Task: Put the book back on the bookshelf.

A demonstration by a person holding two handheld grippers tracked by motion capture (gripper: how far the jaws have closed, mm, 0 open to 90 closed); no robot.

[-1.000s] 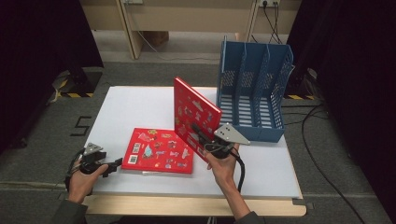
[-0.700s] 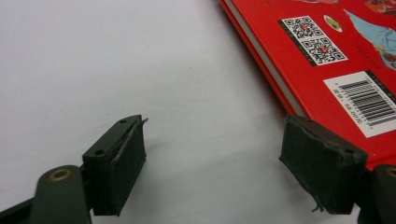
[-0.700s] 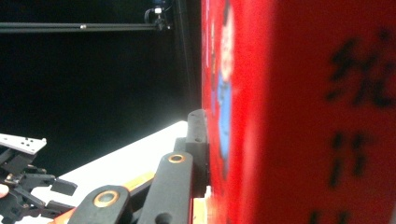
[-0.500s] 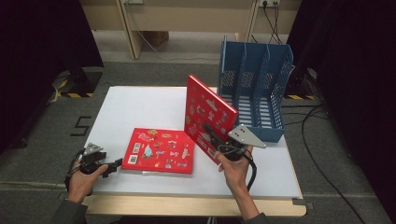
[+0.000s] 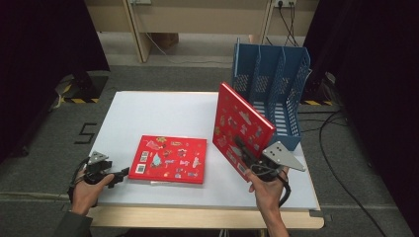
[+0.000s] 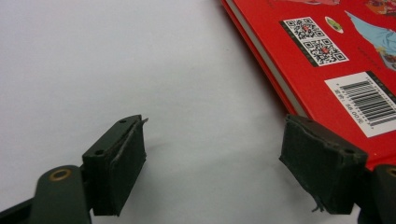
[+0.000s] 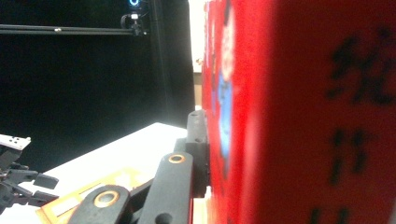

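R gripper (image 5: 245, 154) lower right of high view, jaws pinched on lower edge of the raised red book (image 5: 242, 126). Book held off the table, tilted, cover facing left, top corner up near centre-right of frame. Its far edge sits just beside the front of the blue file rack (image 5: 271, 89), can't tell if touching. In the right gripper view the book (image 7: 299, 112) takes the right half of frame, black jaw flat against the cover.

L gripper (image 5: 116, 176) lower left of high view, near front table edge, jaws spread, nothing btwn them. In the left gripper view the pads stand wide apart on bare white table (image 6: 140, 70); right pad just beside the corner of the flat red book (image 6: 327, 42), barcode side up.

Flat red book (image 5: 169, 159) lies centre-bottom of the high view, apart from the raised one w/ a bare gap btwn. Upper left of table (image 5: 148, 113) all open; rack slots upper right open at top.
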